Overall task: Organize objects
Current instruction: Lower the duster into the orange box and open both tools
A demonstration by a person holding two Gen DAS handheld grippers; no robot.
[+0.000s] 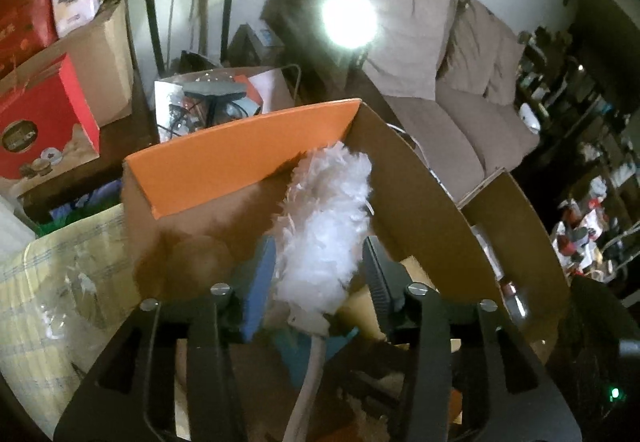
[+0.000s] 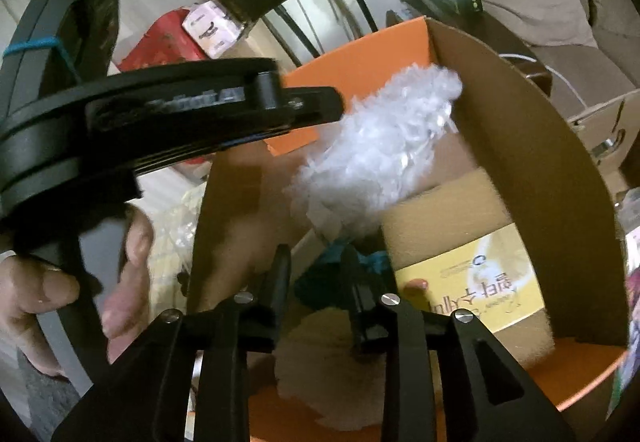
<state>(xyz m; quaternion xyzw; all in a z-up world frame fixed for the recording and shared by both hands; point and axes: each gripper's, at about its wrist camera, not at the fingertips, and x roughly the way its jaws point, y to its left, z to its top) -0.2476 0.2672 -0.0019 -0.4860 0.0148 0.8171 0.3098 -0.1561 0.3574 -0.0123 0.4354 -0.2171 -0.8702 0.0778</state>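
1. The left claw (image 1: 320,274) stands parted, released around the white duster (image 1: 326,226), its pads clear of the fluff.
2. The right claw (image 2: 318,290) is partly open and empty.
3. The duster lies inside the cardboard box (image 1: 420,194), beside a yellow packet (image 2: 480,278).

A white fluffy duster (image 1: 326,226) lies in a brown cardboard box (image 1: 420,194) with an orange flap (image 1: 240,154). At upper left sits a red carton (image 1: 44,122); at lower right of the right-wrist view, a yellow printed packet (image 2: 480,282).
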